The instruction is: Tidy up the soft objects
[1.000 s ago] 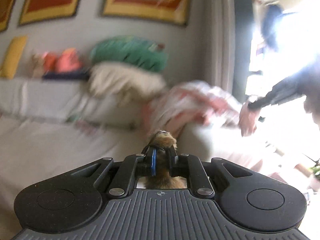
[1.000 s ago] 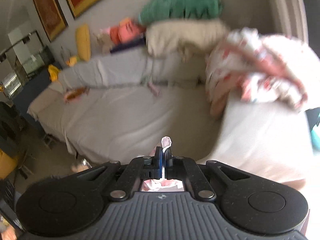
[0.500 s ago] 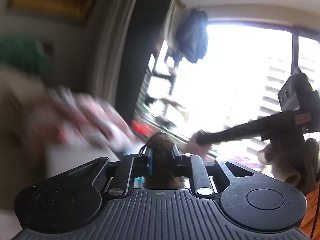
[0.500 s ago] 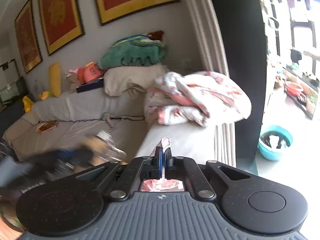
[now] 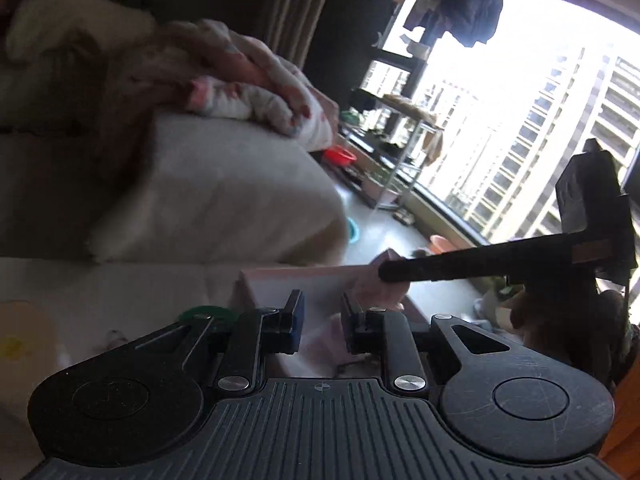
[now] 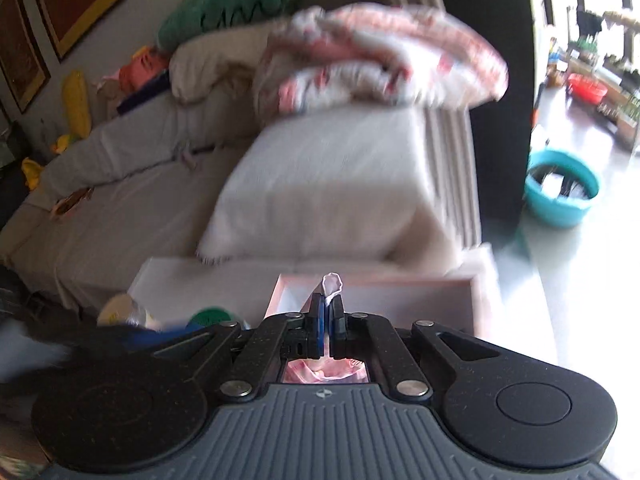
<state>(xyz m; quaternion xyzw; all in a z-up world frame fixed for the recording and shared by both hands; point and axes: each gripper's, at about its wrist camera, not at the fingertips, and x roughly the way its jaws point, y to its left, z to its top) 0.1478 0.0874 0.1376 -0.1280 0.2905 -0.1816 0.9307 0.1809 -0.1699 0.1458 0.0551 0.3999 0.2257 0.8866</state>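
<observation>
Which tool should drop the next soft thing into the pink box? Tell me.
Right, probably. The right tool is shut on a pink cloth right above the pink box. The left tool hangs open with nothing between its fingers.

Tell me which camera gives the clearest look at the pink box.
The right wrist view. It shows the pink box as an open tray just past the right gripper, far wall and both sides visible. The left wrist view shows only part of its rim, crossed by the other gripper.
</observation>
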